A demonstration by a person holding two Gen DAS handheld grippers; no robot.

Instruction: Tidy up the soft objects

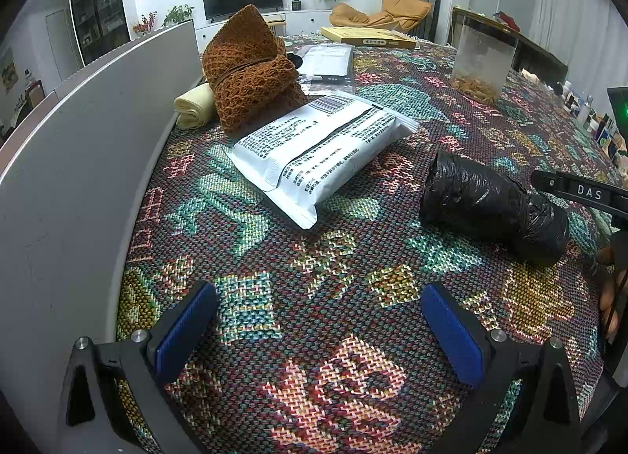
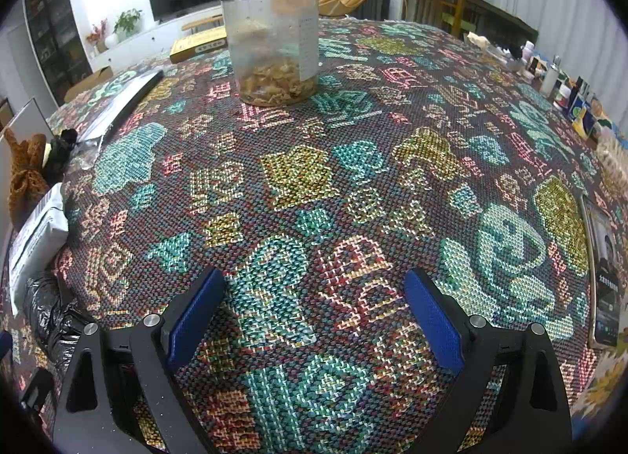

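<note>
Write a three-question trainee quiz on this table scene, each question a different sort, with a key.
1. True or false: the left hand-held gripper is shut on the black plastic roll.
2. What lies directly against the brown knitted bundle? A) cream cloth roll B) clear jar C) a phone
3. Fill in: the white packet lies flat on the patterned ____.

Key: 1 false, both grippers open and empty, including the right hand-held gripper; 2 A; 3 tablecloth.

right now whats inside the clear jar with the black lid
The clear jar holds a shallow layer of pale brownish dried pieces at the bottom; above that it looks empty. What they are is unclear, and its label hides part of the inside.
</note>
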